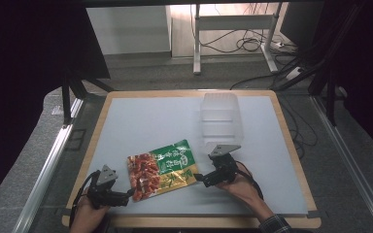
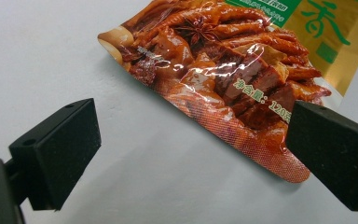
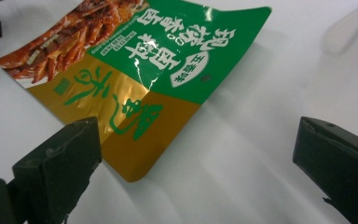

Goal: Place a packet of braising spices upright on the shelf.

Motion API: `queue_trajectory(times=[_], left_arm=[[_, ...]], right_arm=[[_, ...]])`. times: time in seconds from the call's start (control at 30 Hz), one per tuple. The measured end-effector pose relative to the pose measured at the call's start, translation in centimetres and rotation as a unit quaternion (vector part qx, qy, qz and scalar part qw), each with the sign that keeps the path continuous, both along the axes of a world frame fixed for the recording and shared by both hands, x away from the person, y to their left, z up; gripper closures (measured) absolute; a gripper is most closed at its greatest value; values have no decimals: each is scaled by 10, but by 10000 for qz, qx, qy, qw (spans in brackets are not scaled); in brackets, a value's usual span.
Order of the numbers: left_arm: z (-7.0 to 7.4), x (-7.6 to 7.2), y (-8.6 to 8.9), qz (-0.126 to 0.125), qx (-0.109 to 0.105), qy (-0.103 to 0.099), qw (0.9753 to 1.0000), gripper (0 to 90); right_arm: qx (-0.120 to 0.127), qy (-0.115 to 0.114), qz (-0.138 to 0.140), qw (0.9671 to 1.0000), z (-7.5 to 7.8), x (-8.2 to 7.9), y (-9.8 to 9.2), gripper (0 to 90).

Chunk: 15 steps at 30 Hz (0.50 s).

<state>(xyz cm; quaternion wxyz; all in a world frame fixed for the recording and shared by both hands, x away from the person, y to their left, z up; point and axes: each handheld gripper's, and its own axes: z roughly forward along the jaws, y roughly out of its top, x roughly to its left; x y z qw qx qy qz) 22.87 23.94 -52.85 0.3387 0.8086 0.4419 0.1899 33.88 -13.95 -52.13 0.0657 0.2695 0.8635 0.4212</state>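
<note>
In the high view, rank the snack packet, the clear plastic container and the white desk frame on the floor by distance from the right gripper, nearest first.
1. Snack packet, just left of the right gripper.
2. Clear plastic container, beyond it on the table.
3. White desk frame, off the table's far side.

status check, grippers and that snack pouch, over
Left gripper open at the snack pouch red end. Right gripper open at its gold corner. Pouch flat, ungripped. Clear plastic container behind, not in the way.
</note>
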Motion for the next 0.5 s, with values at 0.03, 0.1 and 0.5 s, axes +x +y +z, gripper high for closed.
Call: queue_trajectory(times=[0.03, 0.1, 0.5], left_arm=[[0, 0, 0, -1, -5, 4, 10000, 34], [0, 0, 0, 0, -12, 7, 10000, 34], [0, 0, 0, 1, -17, 12, 10000, 34]], right_arm=[[-10, 23, 17, 10000, -1, 0, 2, 19], [-60, 107, 62, 9999, -1, 1, 6, 21], [-400, 299, 108, 9987, -6, 7, 24, 152]])
